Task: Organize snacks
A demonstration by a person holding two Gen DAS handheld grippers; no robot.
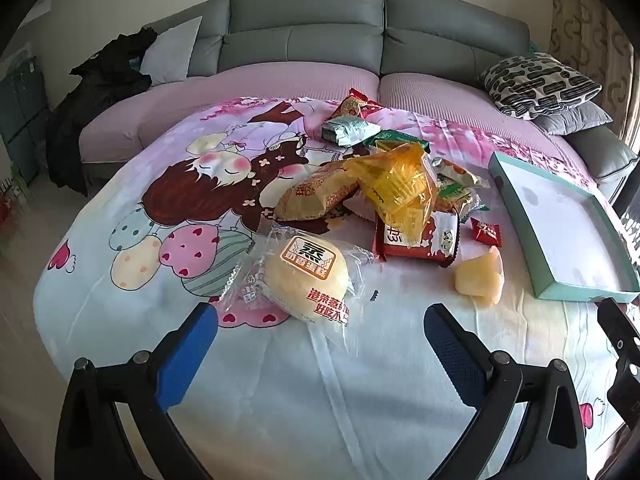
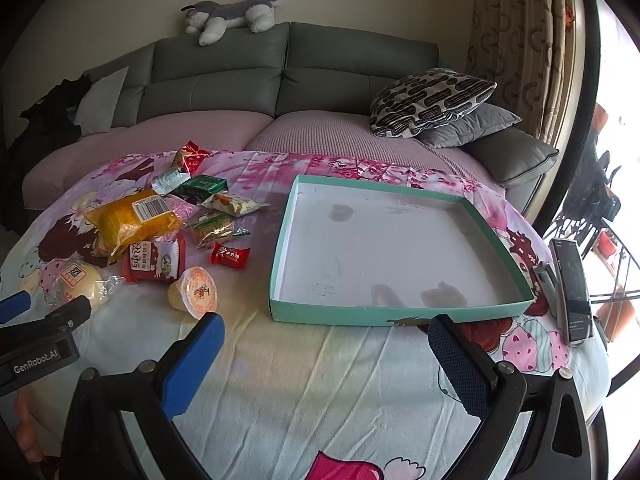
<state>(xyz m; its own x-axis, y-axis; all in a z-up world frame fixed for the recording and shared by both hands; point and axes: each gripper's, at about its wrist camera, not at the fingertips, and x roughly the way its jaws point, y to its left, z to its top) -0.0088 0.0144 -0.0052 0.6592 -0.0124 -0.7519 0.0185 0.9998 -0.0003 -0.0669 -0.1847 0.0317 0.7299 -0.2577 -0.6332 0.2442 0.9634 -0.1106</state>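
Note:
A pile of snacks lies on a cartoon-print cloth (image 1: 280,380): a wrapped steamed cake (image 1: 306,278), a yellow bag (image 1: 396,184), a red biscuit pack (image 1: 416,240), a jelly cup (image 1: 480,280), a small red candy (image 1: 488,232). An empty teal box lid (image 2: 392,312) sits to the right. My left gripper (image 1: 320,320) is open, just short of the steamed cake. My right gripper (image 2: 326,334) is open and empty, in front of the box lid, with the jelly cup (image 2: 196,290) to its left.
A grey sofa (image 2: 280,72) with cushions (image 2: 432,100) stands behind the table. A remote and a small grey object (image 2: 570,288) lie at the table's right edge. Dark clothes (image 1: 100,92) lie on the sofa's left. The left gripper's body (image 2: 40,344) shows at the left.

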